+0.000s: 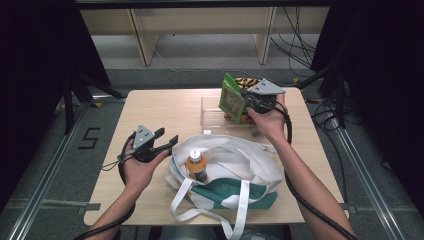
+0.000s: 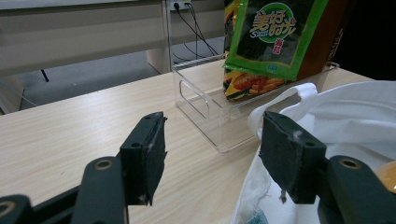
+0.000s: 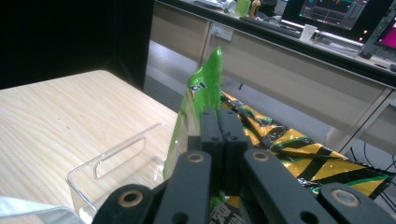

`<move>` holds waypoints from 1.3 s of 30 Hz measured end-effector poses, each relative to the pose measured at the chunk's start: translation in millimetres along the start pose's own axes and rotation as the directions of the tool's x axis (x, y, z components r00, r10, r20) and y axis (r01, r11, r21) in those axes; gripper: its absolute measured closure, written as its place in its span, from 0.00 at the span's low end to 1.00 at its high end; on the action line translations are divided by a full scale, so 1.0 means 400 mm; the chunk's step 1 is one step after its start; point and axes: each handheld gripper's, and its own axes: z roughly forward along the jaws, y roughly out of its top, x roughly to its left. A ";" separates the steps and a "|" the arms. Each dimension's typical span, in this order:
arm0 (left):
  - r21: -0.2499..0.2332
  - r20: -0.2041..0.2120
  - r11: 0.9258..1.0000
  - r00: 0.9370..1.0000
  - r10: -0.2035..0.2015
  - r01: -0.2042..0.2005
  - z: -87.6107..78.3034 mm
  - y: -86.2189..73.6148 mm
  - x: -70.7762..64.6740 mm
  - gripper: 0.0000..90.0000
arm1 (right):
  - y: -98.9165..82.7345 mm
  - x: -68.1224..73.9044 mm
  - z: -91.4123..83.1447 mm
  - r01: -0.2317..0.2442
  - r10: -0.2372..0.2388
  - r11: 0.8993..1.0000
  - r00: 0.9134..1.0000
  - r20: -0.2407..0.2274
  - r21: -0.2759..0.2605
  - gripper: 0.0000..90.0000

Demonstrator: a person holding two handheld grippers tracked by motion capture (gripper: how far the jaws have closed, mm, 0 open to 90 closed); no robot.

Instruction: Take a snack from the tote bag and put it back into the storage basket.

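Risk: the green snack packet [image 1: 231,101] is thin and slick. If the pinch sits on its edge alone, it may slip and drop outside the clear bin [image 1: 212,120] below it. The left hand-held gripper [image 1: 166,141] stands wide and empty, just beside the white tote bag [image 1: 235,165] on the worktop [image 1: 165,107]. Farther off, the right hand-held gripper [image 3: 218,135] is clamped on the green snack packet, which hangs over the clear bin, next to a yellow-black packet [image 3: 299,149].
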 end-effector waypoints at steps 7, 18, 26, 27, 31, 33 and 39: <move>-0.003 0.001 1.000 1.000 0.000 0.000 -0.001 0.000 0.002 0.44 | -0.012 0.002 0.010 -0.009 0.008 1.000 1.000 0.006 0.006 1.00; -0.002 0.001 1.000 1.000 -0.002 0.002 -0.001 -0.001 0.000 0.44 | -0.040 0.004 0.013 -0.021 0.020 0.997 1.000 0.004 0.070 1.00; 0.000 0.004 1.000 1.000 0.003 -0.003 0.000 -0.001 -0.002 0.44 | -0.049 0.006 -0.004 0.004 -0.005 0.990 1.000 0.006 0.138 1.00; 0.001 0.004 1.000 1.000 0.004 -0.004 0.000 0.000 -0.002 0.44 | -0.052 0.009 -0.004 -0.009 0.008 0.990 1.000 0.011 0.143 1.00; 0.000 0.001 1.000 1.000 0.003 -0.003 -0.001 0.000 -0.002 0.44 | -0.064 0.010 -0.009 -0.010 0.008 0.985 1.000 0.014 0.173 1.00; -0.002 0.000 1.000 1.000 0.001 -0.001 -0.001 0.000 -0.001 0.44 | -0.072 0.010 -0.011 -0.007 0.004 0.984 1.000 0.015 0.178 1.00; -0.004 0.003 1.000 1.000 0.006 -0.006 -0.003 0.001 -0.004 0.44 | -0.098 0.009 -0.011 -0.028 0.022 0.973 0.999 0.028 0.231 1.00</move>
